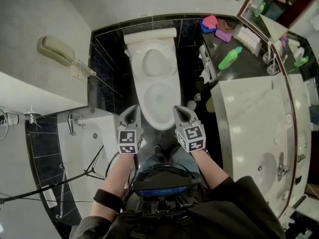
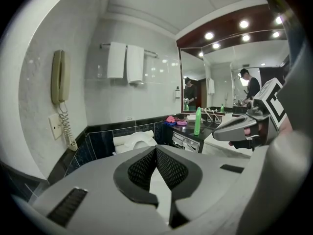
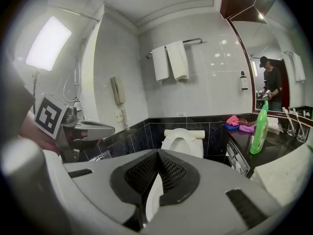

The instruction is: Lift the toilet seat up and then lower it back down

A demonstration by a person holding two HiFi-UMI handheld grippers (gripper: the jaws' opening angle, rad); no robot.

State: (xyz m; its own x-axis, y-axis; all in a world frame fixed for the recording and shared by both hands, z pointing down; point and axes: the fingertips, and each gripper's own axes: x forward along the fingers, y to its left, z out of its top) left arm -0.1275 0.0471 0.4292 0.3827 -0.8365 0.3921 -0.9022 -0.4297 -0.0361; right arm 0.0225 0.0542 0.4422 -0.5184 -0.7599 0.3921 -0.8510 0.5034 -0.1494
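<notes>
The white toilet (image 1: pixel 158 91) stands against the dark tiled wall. Its seat (image 1: pixel 155 62) is raised and leans back on the tank (image 1: pixel 149 34), leaving the bowl (image 1: pixel 160 99) open. The upright seat also shows in the right gripper view (image 3: pixel 182 142) and the left gripper view (image 2: pixel 138 142). My left gripper (image 1: pixel 131 111) (image 2: pixel 156 150) hovers at the bowl's front left, shut and empty. At the front right, my right gripper (image 1: pixel 179 110) (image 3: pixel 158 153) is likewise shut with nothing in it. Neither touches the toilet.
A wall phone (image 1: pixel 57 51) hangs at the left, above a bathtub (image 1: pixel 84 143). A counter (image 1: pixel 254 108) at the right carries a green bottle (image 1: pixel 230 58), pink cloths (image 1: pixel 212 23) and a basin (image 1: pixel 266 166). Towels (image 3: pixel 168 60) hang over the toilet. A stand (image 1: pixel 75 176) leans in at lower left.
</notes>
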